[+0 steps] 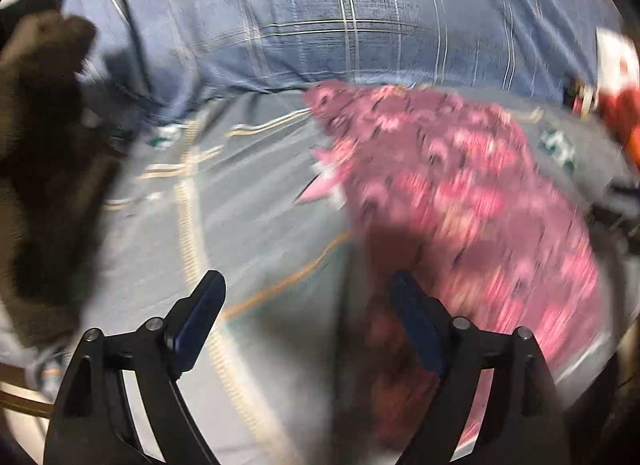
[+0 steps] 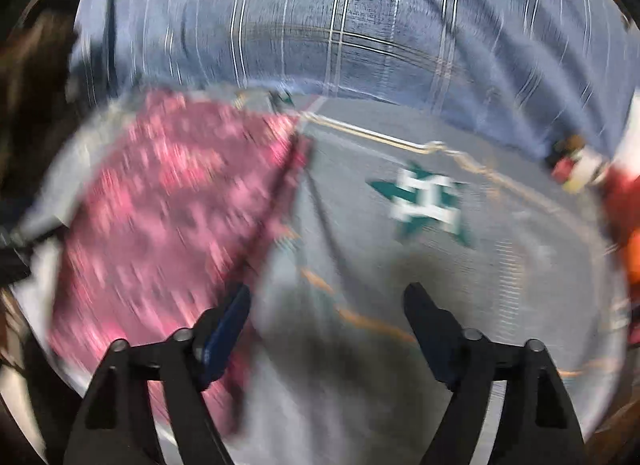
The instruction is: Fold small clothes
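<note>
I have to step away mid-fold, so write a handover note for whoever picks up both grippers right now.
Left gripper: jaws open, nothing between them, over the grey patterned bedsheet.
Right gripper: jaws open, empty, also above the sheet.
The pink floral-print cloth garment lies spread on the sheet, right of the left gripper and left of the right one, with a straight edge facing the right gripper. Blue plaid fabric lies beyond it; a dark brown cloth heap sits at the far left.
Done: garment released; the pictures are too blurred to count folds.
Left: check the fold, finish it, then set the garment aside.
</note>
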A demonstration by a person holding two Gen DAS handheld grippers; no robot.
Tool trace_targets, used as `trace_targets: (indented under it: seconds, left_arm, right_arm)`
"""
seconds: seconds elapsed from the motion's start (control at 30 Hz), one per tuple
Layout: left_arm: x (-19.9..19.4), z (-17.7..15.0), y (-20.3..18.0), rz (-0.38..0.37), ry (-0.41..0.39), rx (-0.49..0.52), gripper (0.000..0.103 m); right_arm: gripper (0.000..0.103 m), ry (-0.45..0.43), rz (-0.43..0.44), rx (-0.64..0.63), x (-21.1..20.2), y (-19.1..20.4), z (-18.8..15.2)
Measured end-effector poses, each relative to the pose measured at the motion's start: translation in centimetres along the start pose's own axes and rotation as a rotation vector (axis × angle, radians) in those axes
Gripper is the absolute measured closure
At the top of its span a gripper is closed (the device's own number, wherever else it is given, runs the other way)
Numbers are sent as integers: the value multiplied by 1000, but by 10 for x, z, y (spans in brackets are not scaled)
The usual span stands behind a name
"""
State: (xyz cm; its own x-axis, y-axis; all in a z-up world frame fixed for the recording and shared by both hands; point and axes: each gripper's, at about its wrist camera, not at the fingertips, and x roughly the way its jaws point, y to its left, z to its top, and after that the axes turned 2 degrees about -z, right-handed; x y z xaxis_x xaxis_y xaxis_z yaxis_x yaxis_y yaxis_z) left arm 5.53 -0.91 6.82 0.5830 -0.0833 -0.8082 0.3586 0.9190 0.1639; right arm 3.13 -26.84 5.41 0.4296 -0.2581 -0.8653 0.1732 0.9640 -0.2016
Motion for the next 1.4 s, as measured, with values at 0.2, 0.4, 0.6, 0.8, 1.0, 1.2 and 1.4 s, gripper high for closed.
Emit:
trace_targets:
  seconds: [0.2, 0.4, 0.6, 0.8, 1.0, 1.2, 1.4]
  left_arm:
    - [-10, -53, 3, 32, 42, 19, 18]
    - [-29, -78, -6, 67, 15, 55, 18]
    - [-41, -97, -19, 31, -1, 72, 18]
    - [-53, -102, -30, -51, -7, 44, 18]
    - [-68, -107, -45, -78, -41, 96, 18]
    - [-73, -112, -62, -117, -36, 128, 18]
    - [-75, -113, -79, -174, -20, 135, 18]
  right_arm:
    - [21, 29, -81, -80, -20, 1, -47]
    - [14, -38, -107, -91, -46, 16, -71]
    - [14, -126, -139, -134, -66, 37, -87]
    - [13, -172, -140, -138, -80, 43, -101]
    - [12, -157, -126, -98, -80, 40, -112]
    - [12, -132, -121, -60, -76, 35, -117]
    - [12, -116, -112, -32, -74, 30, -120]
